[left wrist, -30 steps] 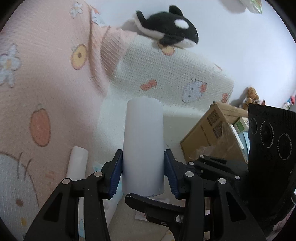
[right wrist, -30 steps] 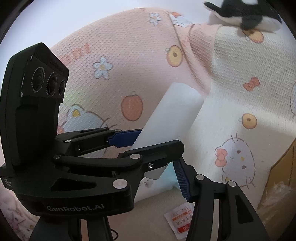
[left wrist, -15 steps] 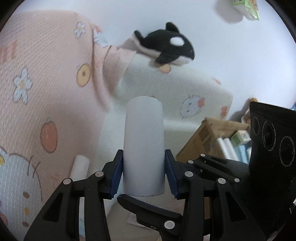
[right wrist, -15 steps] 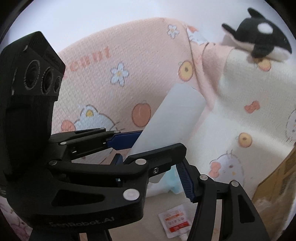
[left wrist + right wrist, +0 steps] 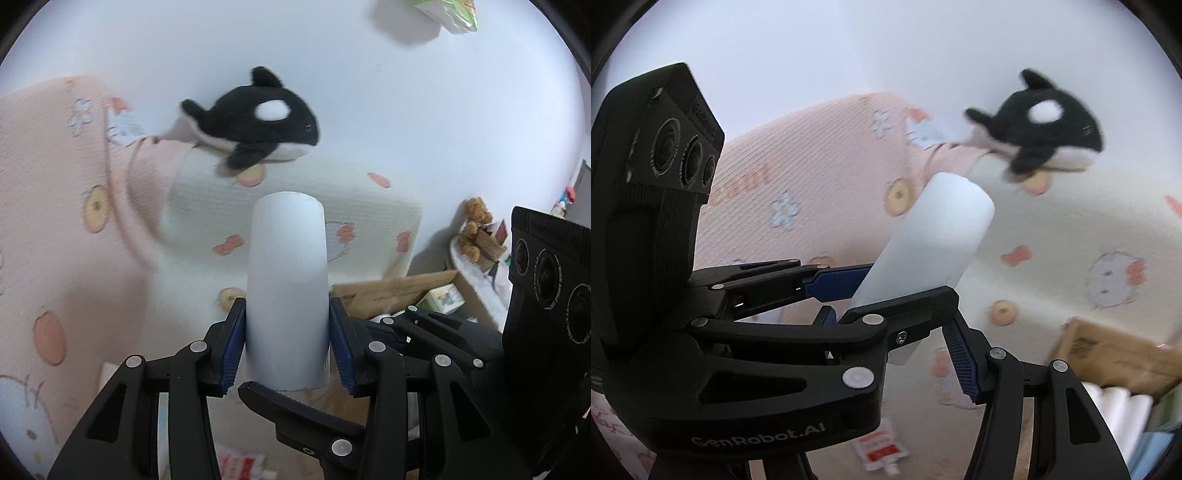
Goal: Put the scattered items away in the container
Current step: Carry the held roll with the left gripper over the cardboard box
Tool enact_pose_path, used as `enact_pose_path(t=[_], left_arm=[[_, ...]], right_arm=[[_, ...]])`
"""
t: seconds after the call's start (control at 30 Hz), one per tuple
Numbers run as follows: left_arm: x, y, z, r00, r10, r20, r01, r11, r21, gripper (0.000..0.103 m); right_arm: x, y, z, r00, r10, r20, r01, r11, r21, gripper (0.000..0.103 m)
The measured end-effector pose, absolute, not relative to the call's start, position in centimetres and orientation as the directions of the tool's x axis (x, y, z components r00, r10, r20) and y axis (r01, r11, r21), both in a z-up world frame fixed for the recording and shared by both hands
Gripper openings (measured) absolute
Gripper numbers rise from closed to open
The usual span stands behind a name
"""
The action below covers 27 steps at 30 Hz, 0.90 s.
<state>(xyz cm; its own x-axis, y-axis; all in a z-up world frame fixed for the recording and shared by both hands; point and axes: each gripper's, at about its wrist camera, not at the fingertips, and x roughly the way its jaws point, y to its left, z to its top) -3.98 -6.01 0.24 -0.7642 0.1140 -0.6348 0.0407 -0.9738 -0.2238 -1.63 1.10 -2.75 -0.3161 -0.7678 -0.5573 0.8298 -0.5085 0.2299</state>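
My left gripper (image 5: 287, 345) is shut on a white cylinder (image 5: 287, 291), holding it upright in the air. The cylinder also shows in the right wrist view (image 5: 931, 240), tilted, with the left gripper's body in front of it. My right gripper (image 5: 897, 343) is open and empty, just beside and behind the left one. The cardboard box (image 5: 402, 291) with several items inside stands low at the right; its corner shows in the right wrist view (image 5: 1115, 354).
A pink and cream patterned blanket (image 5: 74, 240) covers the bed. A black and white orca plush (image 5: 258, 118) lies on top of it. A small red and white sachet (image 5: 881, 448) lies on the floor. A teddy bear (image 5: 474, 227) sits far right.
Both grippers have risen and tilted upward with the cylinder; the orca plush and wall now fill more of the views. The white roll seen on the floor has dropped out of view.
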Motion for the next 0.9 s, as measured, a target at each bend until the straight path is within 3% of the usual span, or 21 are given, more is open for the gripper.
enact_pose_path(t=[0.3,0.7,0.9], left_arm=[[-6.4,-2.5,-1.3,-0.709,0.173,-0.684,0.052,-0.954,-0.296,0.047],[-7.5,2.1,-2.2,-0.678,0.174,-0.714,0.011,-0.969,-0.247,0.047],[-10.0,3.8,-2.6,-0.647,0.226,-0.728,-0.022,-0.960,-0.278,0.047]], right_arm=[[-3.8,5.5,-4.4,-0.306,-0.745,-0.592,0.797,-0.540,0.269,0.057],[-4.5,9.2,-5.8,-0.294,-0.722,-0.626,0.778,-0.562,0.282,0.057],[-6.5,11.4,-6.2,-0.291,-0.705,-0.647,0.754,-0.585,0.299,0.058]])
